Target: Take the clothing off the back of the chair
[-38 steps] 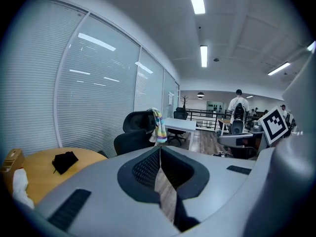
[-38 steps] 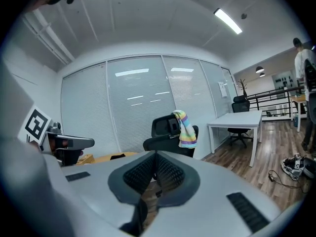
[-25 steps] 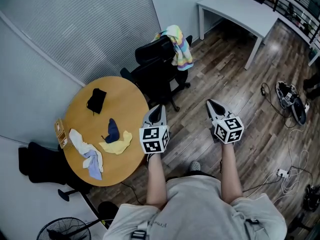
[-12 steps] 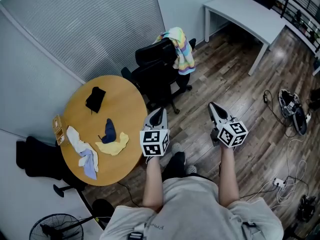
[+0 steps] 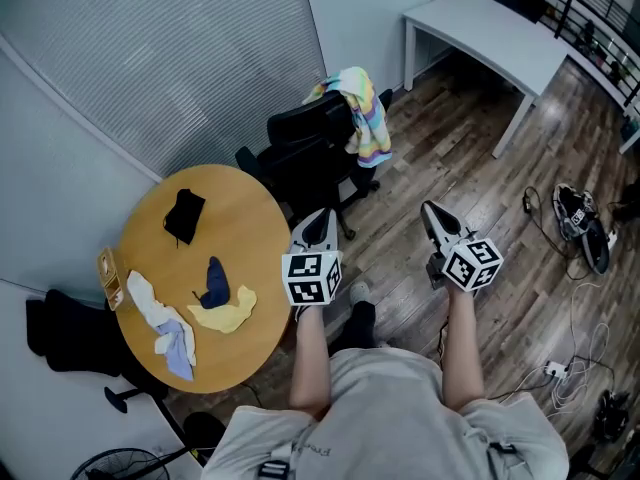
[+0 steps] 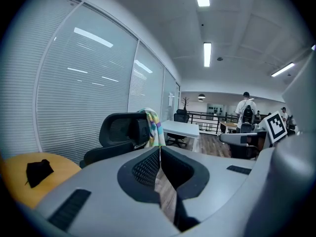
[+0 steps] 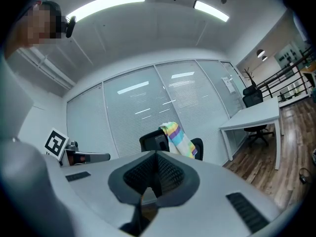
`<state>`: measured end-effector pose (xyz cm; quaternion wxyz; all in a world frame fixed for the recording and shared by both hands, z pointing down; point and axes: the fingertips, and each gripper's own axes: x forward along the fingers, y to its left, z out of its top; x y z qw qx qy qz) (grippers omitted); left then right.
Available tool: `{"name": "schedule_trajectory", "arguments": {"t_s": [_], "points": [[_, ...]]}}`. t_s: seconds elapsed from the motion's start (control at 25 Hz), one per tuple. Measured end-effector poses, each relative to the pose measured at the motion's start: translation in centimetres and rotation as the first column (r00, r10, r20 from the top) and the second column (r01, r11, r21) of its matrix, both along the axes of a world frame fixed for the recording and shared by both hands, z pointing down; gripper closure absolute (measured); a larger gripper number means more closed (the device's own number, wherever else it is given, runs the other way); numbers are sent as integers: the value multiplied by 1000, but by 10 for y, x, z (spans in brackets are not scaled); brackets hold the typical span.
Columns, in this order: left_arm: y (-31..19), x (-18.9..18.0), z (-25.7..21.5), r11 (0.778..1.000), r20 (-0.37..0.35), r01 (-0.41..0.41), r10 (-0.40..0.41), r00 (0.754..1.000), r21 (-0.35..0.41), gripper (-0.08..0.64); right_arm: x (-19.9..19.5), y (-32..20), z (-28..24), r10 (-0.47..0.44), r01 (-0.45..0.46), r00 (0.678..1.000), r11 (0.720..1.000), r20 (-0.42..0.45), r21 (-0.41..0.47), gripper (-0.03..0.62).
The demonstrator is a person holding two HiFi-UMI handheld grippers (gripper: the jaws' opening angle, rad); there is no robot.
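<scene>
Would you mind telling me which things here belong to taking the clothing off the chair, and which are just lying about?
Job: striped clothing, black chair, left gripper, right gripper, both shut and empty.
Lying about: round table, the cloths on it, white desk, floor cables.

A pastel rainbow-striped garment (image 5: 364,118), a black office chair (image 5: 308,156), an ochre round table (image 5: 240,218), a white desk (image 5: 490,28), a brown wood-grain plank floor (image 5: 420,188).

Overhead strip lights (image 7: 106,4) glow bright; fisheye edges warp and darken.
</scene>
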<state>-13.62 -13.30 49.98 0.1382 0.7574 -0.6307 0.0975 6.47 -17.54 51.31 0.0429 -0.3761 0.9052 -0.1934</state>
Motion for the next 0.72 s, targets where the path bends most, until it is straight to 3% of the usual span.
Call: {"name": "schedule_trajectory", "arguments": {"t_s": [0.2, 0.72], "points": [[-39, -26, -6, 999, -40, 26, -25, 999, 19, 531, -23, -41, -12, -3, 3, 1000, 1000, 0, 15, 568], [-142, -89, -13, 999, -58, 25, -23, 998, 30, 531, -89, -154, -29, -33, 36, 998, 998, -54, 54, 568]]}}
